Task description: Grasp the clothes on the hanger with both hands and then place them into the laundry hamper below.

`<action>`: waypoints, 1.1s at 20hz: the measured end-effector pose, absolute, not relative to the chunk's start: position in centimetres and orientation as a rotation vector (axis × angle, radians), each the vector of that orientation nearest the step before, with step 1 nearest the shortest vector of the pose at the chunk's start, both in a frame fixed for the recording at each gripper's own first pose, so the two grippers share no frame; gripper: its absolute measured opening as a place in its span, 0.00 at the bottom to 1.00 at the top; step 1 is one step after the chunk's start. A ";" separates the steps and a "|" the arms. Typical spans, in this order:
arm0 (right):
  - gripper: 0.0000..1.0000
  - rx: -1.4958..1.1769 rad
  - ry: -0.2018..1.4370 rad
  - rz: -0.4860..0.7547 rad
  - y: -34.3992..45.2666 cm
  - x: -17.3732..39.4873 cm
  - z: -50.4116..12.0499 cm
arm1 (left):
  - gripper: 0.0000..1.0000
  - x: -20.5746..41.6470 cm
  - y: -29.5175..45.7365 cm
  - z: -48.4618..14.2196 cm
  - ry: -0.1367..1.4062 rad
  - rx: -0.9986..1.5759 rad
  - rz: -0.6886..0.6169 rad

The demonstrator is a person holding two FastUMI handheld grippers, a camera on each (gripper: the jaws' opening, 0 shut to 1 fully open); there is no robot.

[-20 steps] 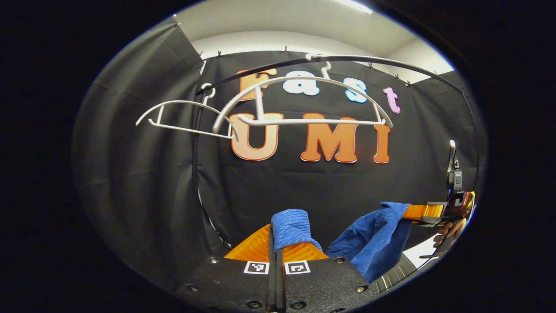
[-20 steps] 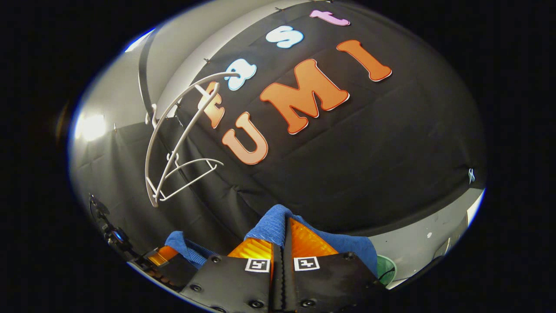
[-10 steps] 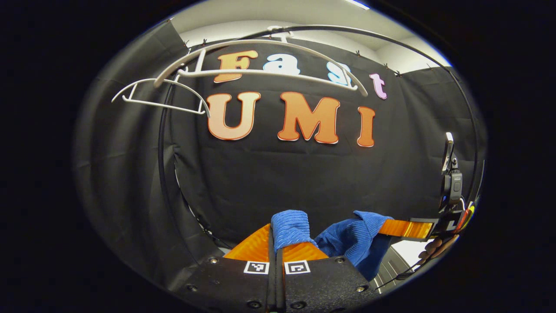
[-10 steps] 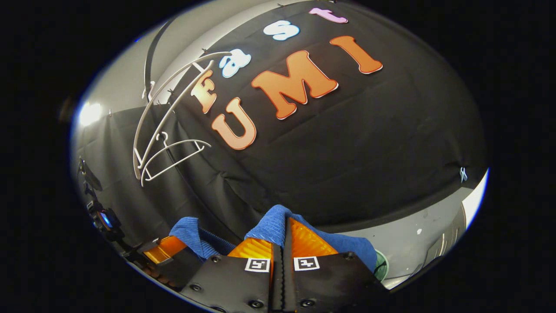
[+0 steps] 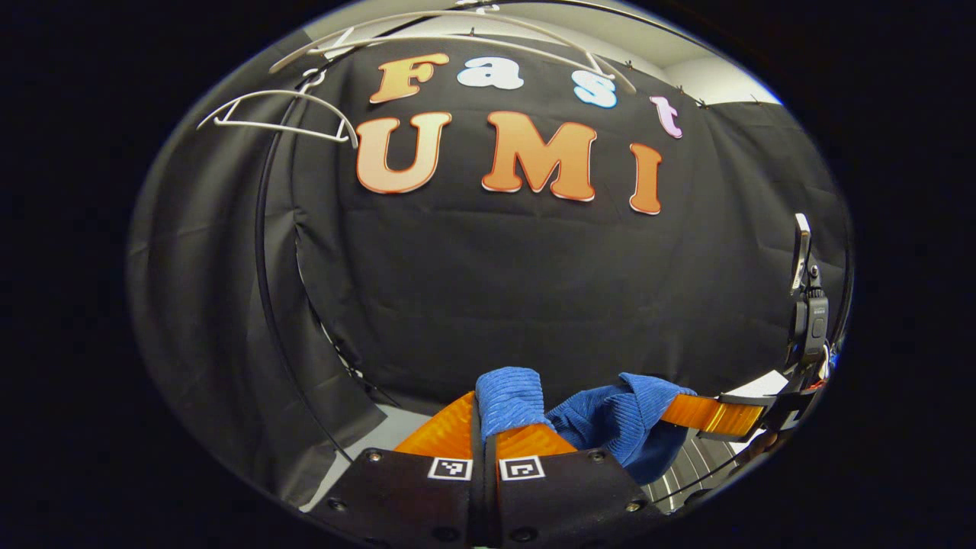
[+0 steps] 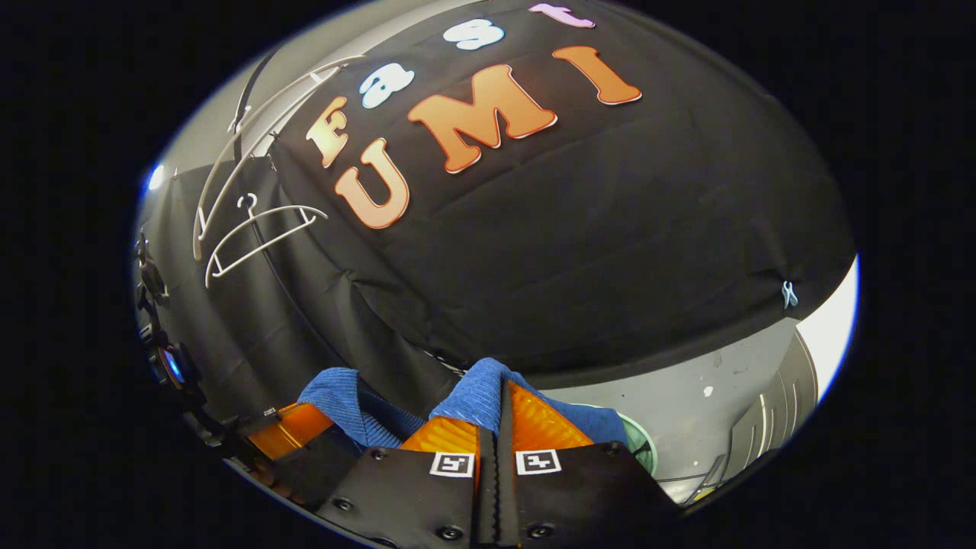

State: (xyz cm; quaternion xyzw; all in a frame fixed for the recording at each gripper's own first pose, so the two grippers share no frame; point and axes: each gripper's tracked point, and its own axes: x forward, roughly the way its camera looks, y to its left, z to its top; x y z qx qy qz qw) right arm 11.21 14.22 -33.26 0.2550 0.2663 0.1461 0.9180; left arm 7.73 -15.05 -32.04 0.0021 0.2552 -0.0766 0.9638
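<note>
In the left gripper view, the left gripper point(image 5: 485, 427) is at the bottom, closest to us. Its two fingers are pressed tight together on a fold of the blue cloth point(image 5: 509, 396). The cloth pokes up between the fingers like a little hump.

Just to the right of that hump, more of the blue cloth hangs in a loose bunch. The far end of the bunch goes into the right gripper point(image 5: 713, 414), which a hand point(image 5: 759, 442) holds at the edge of the picture. The cloth hangs in the air between the two grippers, off the hangers.

In the right gripper view, the right gripper point(image 6: 499, 427) is at the bottom. Its fingers are squeezed shut on the blue cloth point(image 6: 480, 389) too, and the cloth bulges out above them. To the left of the cloth sits the left gripper point(image 6: 293, 431), with another bump of blue cloth on it. Just to the right of the cloth, and lower down, a bit of the round green rim of the laundry hamper point(image 6: 639, 446) peeks out on the grey floor point(image 6: 686, 404).

Far above the cloth, two white hangers hang bare from a thin dark rail. The small hanger point(image 5: 274, 114) is to the left, and the big hanger point(image 5: 457, 30) is higher up.
</note>
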 end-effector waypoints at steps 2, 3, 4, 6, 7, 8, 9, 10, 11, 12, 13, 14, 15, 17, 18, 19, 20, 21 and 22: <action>0.07 0.507 0.564 0.284 13.9 11.1 -34.9 | 0.00 7.5 -14.8 -34.0 0.555 0.000 -0.148; 0.07 0.495 0.570 0.279 13.9 10.9 -35.7 | 0.00 7.3 -14.7 -34.8 0.573 0.002 -0.144; 0.07 0.482 0.577 0.272 13.9 10.9 -36.6 | 0.00 7.0 -14.6 -35.7 0.588 0.003 -0.141; 0.07 0.460 0.615 0.288 14.5 10.1 -37.8 | 0.00 6.8 -14.1 -37.4 0.619 0.006 -0.132; 0.07 0.447 0.626 0.285 14.8 10.6 -39.0 | 0.00 6.6 -14.0 -38.2 0.636 0.008 -0.127; 0.07 0.433 0.636 0.281 14.7 10.1 -39.6 | 0.00 6.5 -13.8 -39.2 0.653 0.010 -0.123; 0.07 0.419 0.647 0.277 14.8 9.9 -40.4 | 0.00 6.3 -13.5 -40.1 0.671 0.012 -0.118; 0.07 0.403 0.658 0.273 14.9 9.6 -40.9 | 0.00 6.0 -13.1 -41.1 0.687 0.012 -0.112; 0.07 0.390 0.669 0.268 14.8 9.5 -41.8 | 0.00 5.7 -12.8 -41.9 0.703 0.013 -0.105; 0.07 0.378 0.683 0.263 15.0 9.2 -42.7 | 0.00 5.4 -12.4 -42.9 0.721 0.015 -0.097; 0.07 0.367 0.696 0.256 15.0 9.1 -43.4 | 0.00 5.1 -12.0 -43.9 0.740 0.017 -0.090; 0.07 0.354 0.710 0.250 14.9 9.0 -44.3 | 0.00 4.6 -11.6 -44.8 0.761 0.018 -0.084; 0.07 0.341 0.723 0.244 14.8 9.1 -45.3 | 0.00 4.3 -11.2 -45.7 0.782 0.020 -0.079; 0.07 0.317 0.752 0.236 14.8 8.6 -47.0 | 0.00 3.6 -10.7 -47.8 0.824 0.023 -0.072; 0.07 0.307 0.767 0.231 14.9 8.3 -47.9 | 0.00 3.2 -10.4 -48.8 0.843 0.026 -0.070; 0.07 0.294 0.781 0.227 15.0 8.1 -48.7 | 0.00 2.9 -10.2 -49.6 0.862 0.029 -0.066; 0.07 0.278 0.797 0.222 14.8 7.9 -49.7 | 0.00 2.7 -9.9 -50.3 0.880 0.030 -0.063; 0.07 0.265 0.812 0.218 14.7 7.7 -50.6 | 0.00 2.4 -9.6 -51.1 0.898 0.029 -0.059; 0.07 0.255 0.828 0.215 14.7 7.4 -51.5 | 0.00 1.8 -9.5 -52.0 0.918 0.027 -0.056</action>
